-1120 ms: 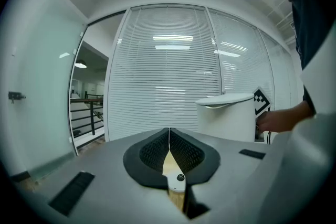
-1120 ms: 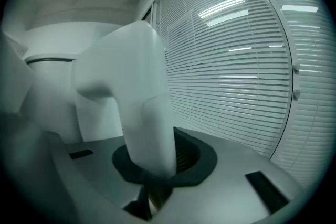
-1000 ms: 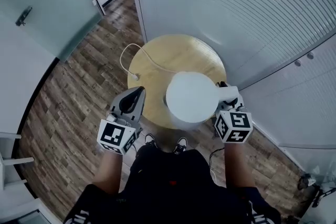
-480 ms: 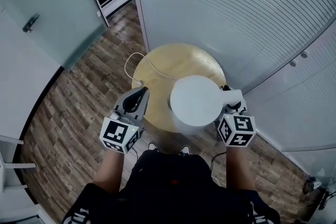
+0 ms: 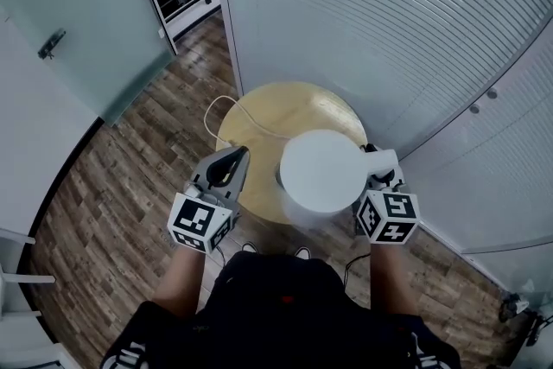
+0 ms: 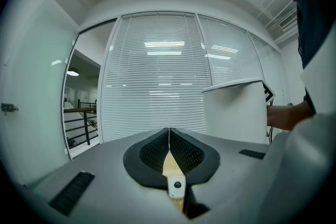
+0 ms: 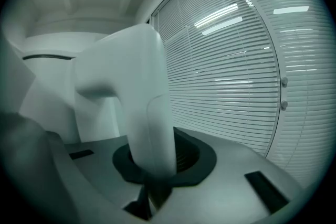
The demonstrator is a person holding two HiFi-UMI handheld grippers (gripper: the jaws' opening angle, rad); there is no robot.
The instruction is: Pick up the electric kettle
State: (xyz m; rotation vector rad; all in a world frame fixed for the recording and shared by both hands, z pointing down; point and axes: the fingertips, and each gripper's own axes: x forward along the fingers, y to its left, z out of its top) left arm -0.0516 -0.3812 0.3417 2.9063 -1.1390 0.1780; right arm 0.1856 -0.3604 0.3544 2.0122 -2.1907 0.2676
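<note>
The white electric kettle (image 5: 321, 170) hangs above the round wooden table (image 5: 268, 121), lifted clear of it. My right gripper (image 5: 378, 177) is shut on the kettle's white handle (image 7: 149, 113), which fills the right gripper view between the dark pads. The kettle body (image 6: 236, 110) also shows at the right of the left gripper view. My left gripper (image 5: 235, 158) is to the kettle's left, over the table's near edge, apart from the kettle. Its jaws are shut with nothing between them (image 6: 169, 149).
A white power cord (image 5: 226, 112) lies across the table's left side. White slatted blinds (image 5: 389, 22) stand behind the table, a glass door (image 5: 78, 22) at the left. Wooden floor (image 5: 112, 177) surrounds the table. The person's hand (image 6: 286, 115) shows at the far right.
Both grippers have risen and the kettle has come up with the right one. It appears larger and covers more of the table than before.
</note>
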